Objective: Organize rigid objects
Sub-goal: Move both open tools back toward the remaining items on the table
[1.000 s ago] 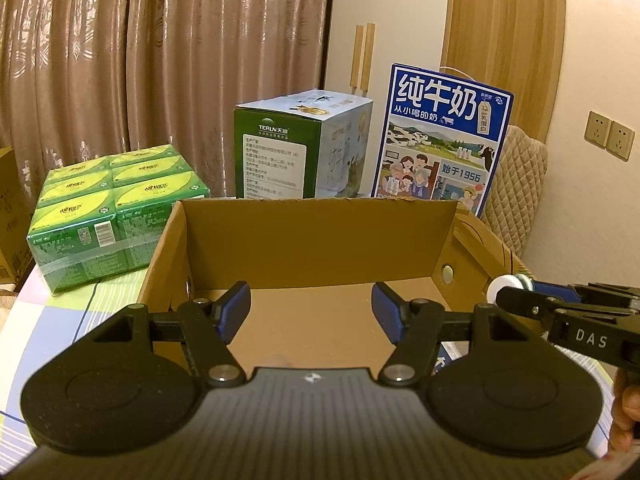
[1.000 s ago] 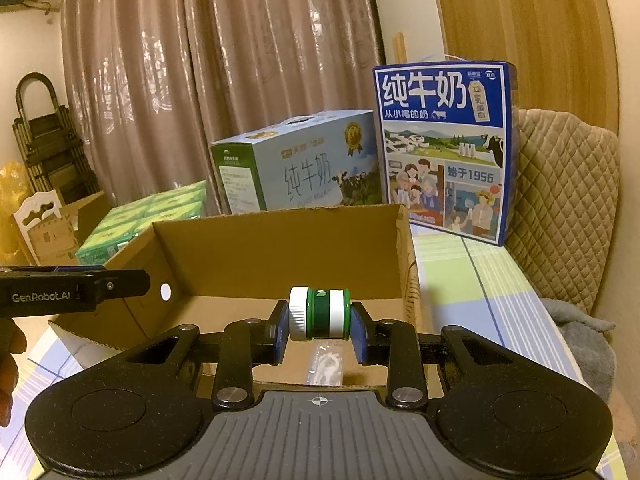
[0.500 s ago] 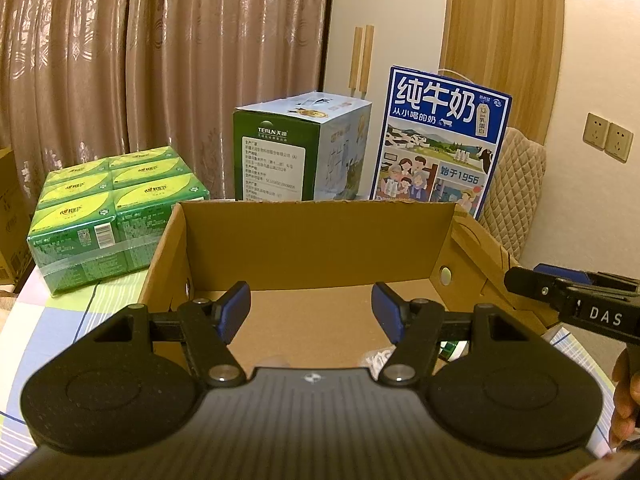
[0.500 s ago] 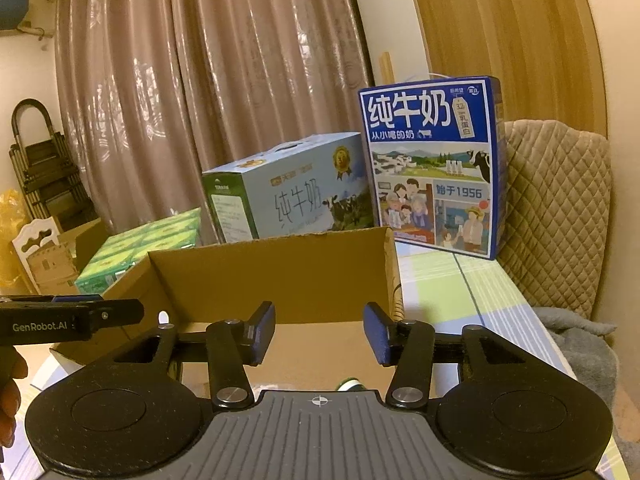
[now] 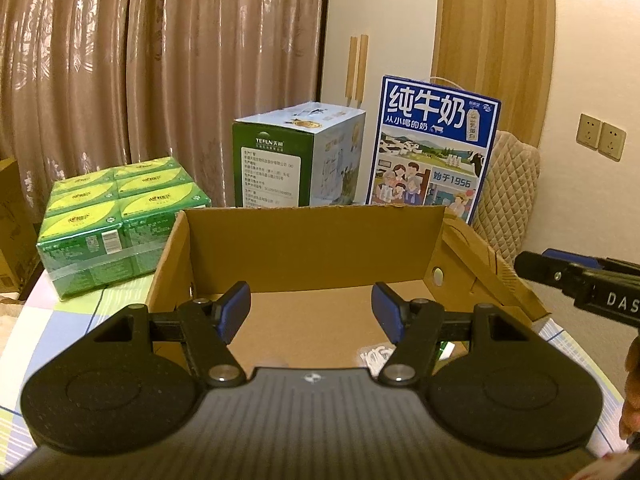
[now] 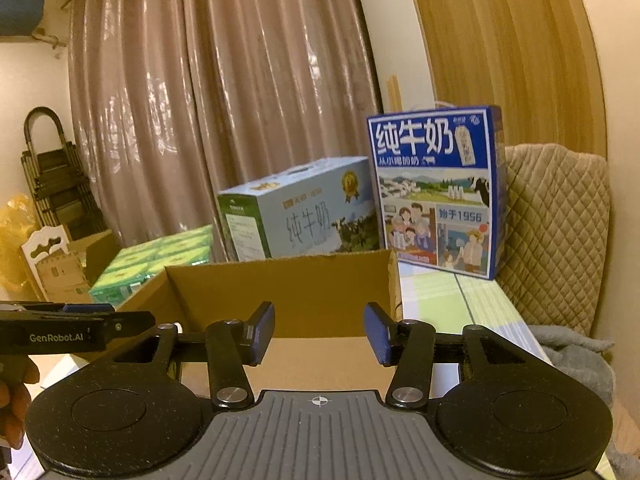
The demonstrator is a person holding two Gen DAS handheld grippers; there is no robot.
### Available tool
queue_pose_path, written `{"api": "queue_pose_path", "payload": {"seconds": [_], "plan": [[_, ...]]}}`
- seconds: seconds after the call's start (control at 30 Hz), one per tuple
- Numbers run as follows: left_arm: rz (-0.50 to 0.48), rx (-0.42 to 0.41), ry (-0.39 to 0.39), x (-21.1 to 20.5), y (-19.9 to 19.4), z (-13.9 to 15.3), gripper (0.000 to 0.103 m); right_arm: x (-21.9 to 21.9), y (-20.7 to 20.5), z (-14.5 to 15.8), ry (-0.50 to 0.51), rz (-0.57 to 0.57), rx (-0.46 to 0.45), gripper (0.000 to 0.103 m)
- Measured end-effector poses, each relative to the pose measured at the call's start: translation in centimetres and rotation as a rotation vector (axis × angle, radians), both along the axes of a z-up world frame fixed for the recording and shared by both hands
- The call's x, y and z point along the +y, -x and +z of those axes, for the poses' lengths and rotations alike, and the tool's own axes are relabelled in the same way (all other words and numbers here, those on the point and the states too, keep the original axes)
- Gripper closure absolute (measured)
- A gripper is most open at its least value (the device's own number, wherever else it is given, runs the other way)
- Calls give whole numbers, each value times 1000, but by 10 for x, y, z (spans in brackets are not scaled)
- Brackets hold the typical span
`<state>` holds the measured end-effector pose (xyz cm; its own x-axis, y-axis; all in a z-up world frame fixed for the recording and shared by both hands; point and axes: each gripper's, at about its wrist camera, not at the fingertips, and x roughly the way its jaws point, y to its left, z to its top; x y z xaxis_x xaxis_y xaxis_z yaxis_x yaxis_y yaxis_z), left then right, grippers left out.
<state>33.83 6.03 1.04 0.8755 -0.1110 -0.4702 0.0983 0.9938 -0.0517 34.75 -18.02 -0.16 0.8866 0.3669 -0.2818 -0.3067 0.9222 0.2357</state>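
An open cardboard box [image 5: 312, 244] stands on the table in front of both grippers; it also shows in the right wrist view [image 6: 280, 292]. My left gripper [image 5: 311, 312] is open and empty above the box's near side. My right gripper [image 6: 319, 336] is open and empty, raised over the box's near right part. On the box floor a small white packet [image 5: 374, 356] and a sliver of a green object [image 5: 444, 350] show behind my left gripper's right finger. The right gripper's side [image 5: 580, 280] shows at the right edge of the left wrist view.
Behind the box stand a blue milk carton case [image 5: 432, 148], a green-and-pale-blue milk case [image 5: 296, 160] and a shrink-wrapped pack of green boxes [image 5: 120, 216]. A quilted chair back [image 6: 552, 216] is at the right, grey cloth [image 6: 576, 356] beside it. Curtains hang behind.
My right gripper opened and let go of the green-and-white bottle, which dropped into the box. It then rose and pulled back. The left gripper stayed open and nearly still.
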Motion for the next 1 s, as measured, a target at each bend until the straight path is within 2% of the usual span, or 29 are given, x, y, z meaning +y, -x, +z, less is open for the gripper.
{"api": "queue_pose_path", "payload": {"seconds": [0.17,0.27,0.43,0.57,0.8,1.0], "plan": [[4,-7,-45,0,36,-6,41,-2,21,-2,5,10,4,56],[19,6,-38,5,63,-15,41,-2,38,-9,24,21,25,56],[46,41,-24,9,105,-29,41,-7,72,-29,37,30,98,56],[57,73,-52,4,134,-41,41,-11,99,-37,39,27,136,56],[33,77,-57,-9,183,-53,41,-11,141,-46,60,43,182,56],[8,88,-106,-16,216,-68,41,-7,162,-56,82,65,236,56]]}}
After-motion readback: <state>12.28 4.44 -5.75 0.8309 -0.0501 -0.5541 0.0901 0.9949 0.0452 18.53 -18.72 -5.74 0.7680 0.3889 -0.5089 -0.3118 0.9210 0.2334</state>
